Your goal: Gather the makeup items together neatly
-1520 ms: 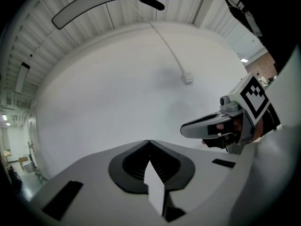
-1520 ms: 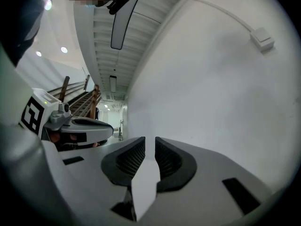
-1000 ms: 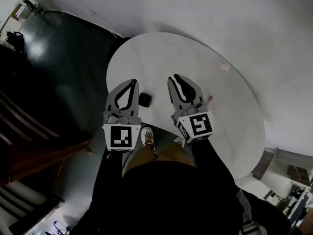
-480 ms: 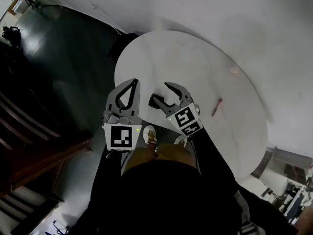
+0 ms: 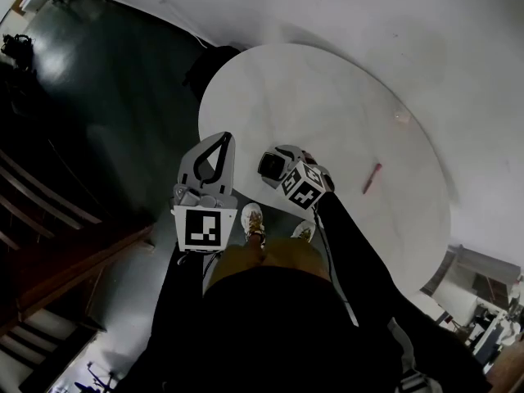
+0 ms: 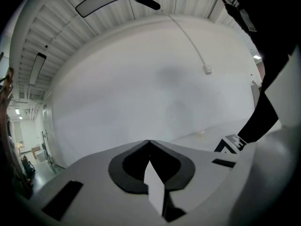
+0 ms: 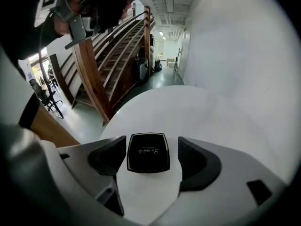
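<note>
The round white worktop [image 5: 327, 105] carried only three small things, spread well apart, so the gathering looked barely begun. The right hand-held gripper [image 7: 151, 142] pointed steeply down at the rim around 7 o'clock. Its jaws had just been opening and stood wide, one on each side of a flat black compact [image 5: 270, 165] lying on the surface, with a gap showing at both pads. I took this as the approach to the first pick. The next move would call for closing squarely on the compact's two sides, then carrying it toward the others. The left hand-held gripper [image 6: 149, 142] hung off the rim near 8 o'clock, jaws together and empty, facing a blank wall.

A thin pink stick [image 5: 372, 178] lay around 4 o'clock. A tiny pale thing [image 5: 401, 116] sat near the rim at 2 o'clock.

That pale thing was too small to name, and whether the stick was a pencil or a lipstick I couldn't say. The compact's lettering was unreadable.
</note>
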### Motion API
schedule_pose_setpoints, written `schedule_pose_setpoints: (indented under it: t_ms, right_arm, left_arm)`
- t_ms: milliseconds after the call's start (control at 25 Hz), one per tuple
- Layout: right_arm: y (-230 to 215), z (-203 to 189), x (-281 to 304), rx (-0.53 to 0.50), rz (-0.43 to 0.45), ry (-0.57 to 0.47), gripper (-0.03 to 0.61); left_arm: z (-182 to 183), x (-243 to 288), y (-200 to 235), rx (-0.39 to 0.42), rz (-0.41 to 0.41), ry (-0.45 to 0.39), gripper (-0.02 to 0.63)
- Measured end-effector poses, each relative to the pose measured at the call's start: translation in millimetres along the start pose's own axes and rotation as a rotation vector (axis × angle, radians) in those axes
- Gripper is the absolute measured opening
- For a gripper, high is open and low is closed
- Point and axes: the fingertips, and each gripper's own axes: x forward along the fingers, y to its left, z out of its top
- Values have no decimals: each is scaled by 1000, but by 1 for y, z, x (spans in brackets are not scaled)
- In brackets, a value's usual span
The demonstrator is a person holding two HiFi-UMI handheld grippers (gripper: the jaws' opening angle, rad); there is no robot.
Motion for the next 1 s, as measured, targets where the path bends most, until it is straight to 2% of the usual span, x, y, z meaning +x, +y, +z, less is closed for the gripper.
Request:
schedule_pose_setpoints:
  t_ms: [280, 440, 720, 1000]
  right_arm:
    - [7, -22, 19, 21, 33, 78, 331]
    - [9, -21, 17, -14, 52, 96, 331]
    - [-6, -21, -3, -16, -22, 67, 331]
    - [-35, -51, -40, 22, -105, 61, 331]
  left_arm:
    - [-6, -2, 6, -26, 14, 12, 15]
    - [-6, -2, 6, -31, 9, 13, 15]
    - [4, 6, -3, -46, -22, -22, 15]
    - [20, 35, -39, -41, -101, -41, 15]
